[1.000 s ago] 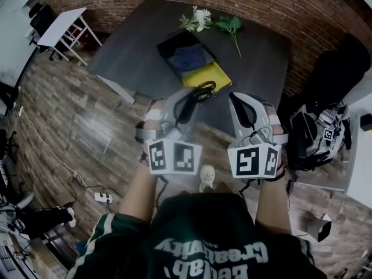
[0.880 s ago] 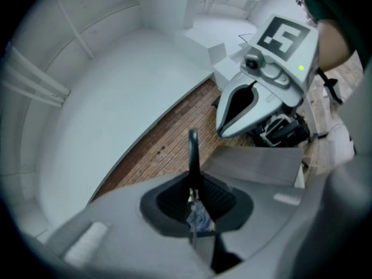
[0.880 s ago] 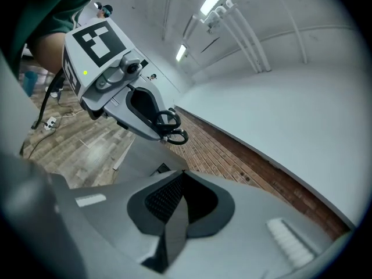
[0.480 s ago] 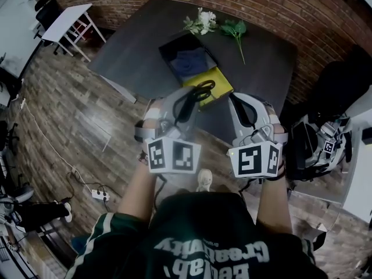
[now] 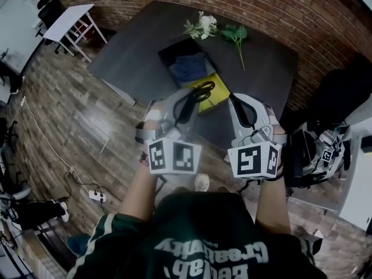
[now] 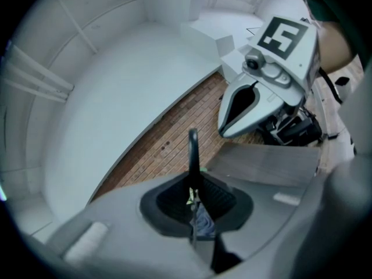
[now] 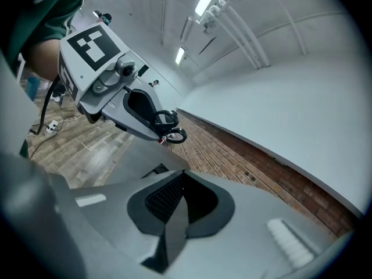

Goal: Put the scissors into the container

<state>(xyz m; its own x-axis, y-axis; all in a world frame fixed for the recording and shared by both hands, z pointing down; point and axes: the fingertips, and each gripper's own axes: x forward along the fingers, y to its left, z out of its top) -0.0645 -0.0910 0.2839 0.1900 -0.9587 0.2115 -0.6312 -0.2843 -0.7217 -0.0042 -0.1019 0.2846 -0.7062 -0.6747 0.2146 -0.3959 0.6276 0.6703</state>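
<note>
My left gripper is shut on a pair of scissors, whose black loop handles stick out past the jaw tips. In the left gripper view the scissors stand edge-on between the pads, and the left gripper holds them above the table. The container is an open black box on the dark table, with a blue cloth and a yellow piece inside. It lies just beyond the scissors. My right gripper hangs beside the left one. The right gripper is shut with nothing in it.
White flowers and a green leafy stem lie at the table's far side by the brick wall. A white table stands far left. A black bag and gear sit on the floor at right.
Both grippers keep their pose and the scissors stay held. The table and box have shifted slightly in view, so the box's yellow end now sits partly behind the scissors.
</note>
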